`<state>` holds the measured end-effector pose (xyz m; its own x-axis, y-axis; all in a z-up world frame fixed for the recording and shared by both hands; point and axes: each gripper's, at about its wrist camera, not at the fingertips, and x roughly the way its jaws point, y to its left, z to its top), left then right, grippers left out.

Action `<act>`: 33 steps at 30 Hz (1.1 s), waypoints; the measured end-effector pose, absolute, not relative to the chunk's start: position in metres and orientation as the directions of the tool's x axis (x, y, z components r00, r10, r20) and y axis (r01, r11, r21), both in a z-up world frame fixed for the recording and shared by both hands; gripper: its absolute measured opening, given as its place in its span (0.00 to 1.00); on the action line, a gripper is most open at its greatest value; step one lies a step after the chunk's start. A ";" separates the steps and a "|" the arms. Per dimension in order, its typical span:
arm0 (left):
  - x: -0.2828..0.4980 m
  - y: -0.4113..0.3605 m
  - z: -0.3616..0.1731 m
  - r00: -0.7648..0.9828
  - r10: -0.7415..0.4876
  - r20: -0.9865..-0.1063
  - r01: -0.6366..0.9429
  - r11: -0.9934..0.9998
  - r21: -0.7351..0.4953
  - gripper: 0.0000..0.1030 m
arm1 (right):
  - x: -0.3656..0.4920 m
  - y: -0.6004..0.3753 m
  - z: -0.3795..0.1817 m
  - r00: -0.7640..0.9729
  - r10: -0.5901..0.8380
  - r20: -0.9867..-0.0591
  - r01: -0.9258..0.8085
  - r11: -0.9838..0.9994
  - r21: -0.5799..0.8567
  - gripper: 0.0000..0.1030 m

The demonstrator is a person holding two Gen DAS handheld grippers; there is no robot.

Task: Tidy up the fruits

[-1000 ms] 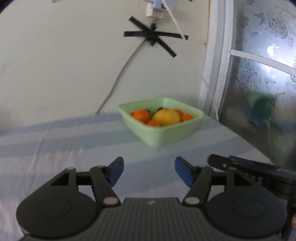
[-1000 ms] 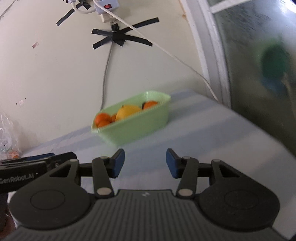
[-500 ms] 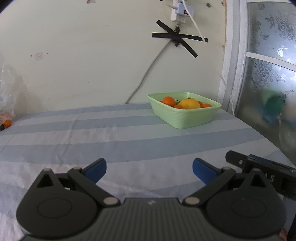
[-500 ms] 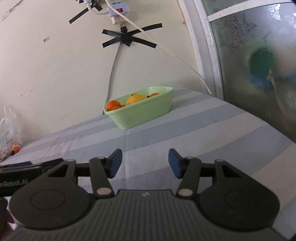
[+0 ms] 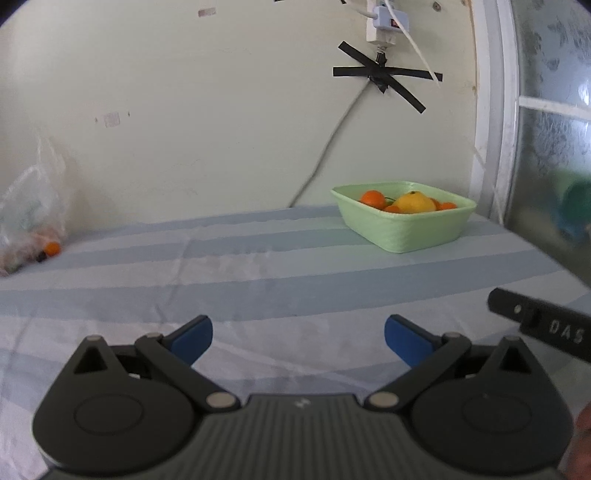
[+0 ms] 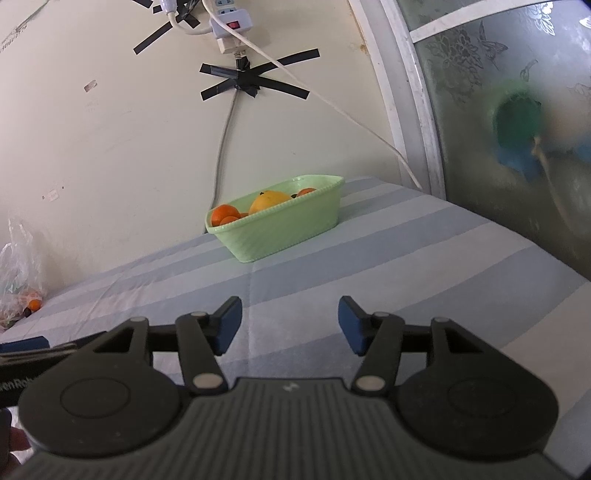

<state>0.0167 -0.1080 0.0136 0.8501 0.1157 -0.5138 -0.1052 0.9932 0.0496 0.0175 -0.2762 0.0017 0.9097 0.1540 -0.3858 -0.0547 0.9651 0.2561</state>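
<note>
A pale green basket stands at the far right of the striped tablecloth, near the wall. In it lie a yellow fruit and several small oranges. My left gripper stands wide open and empty, well short of the basket. My right gripper hovers over the cloth with its jaws opening and nothing between them. Each gripper's edge shows in the other's view.
A clear plastic bag with a small orange at its mouth lies at the far left by the wall. A power strip and taped cables hang on the wall. A frosted glass door bounds the right side.
Both grippers have drawn back from the basket, which now looks smaller and farther. The left jaws have spread wide; the right jaws have widened a little. The bag has come into view.
</note>
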 end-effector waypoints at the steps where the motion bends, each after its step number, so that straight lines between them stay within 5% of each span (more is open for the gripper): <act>1: 0.016 -0.110 0.014 0.852 0.119 -0.510 -0.103 0.993 0.060 1.00 | 0.017 -0.277 0.002 0.910 0.154 -0.385 -0.054 0.965 0.258 0.59; 33: 0.010 -0.108 0.010 0.807 0.097 -0.583 -0.085 0.995 0.049 1.00 | 0.016 -0.277 0.003 0.909 0.165 -0.383 -0.062 0.962 0.266 0.61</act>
<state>0.0099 -0.1079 0.0103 0.8067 0.0973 -0.5829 -0.0848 0.9952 0.0487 0.0161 -0.2772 0.0033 0.9091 0.1646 -0.3826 -0.0620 0.9619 0.2663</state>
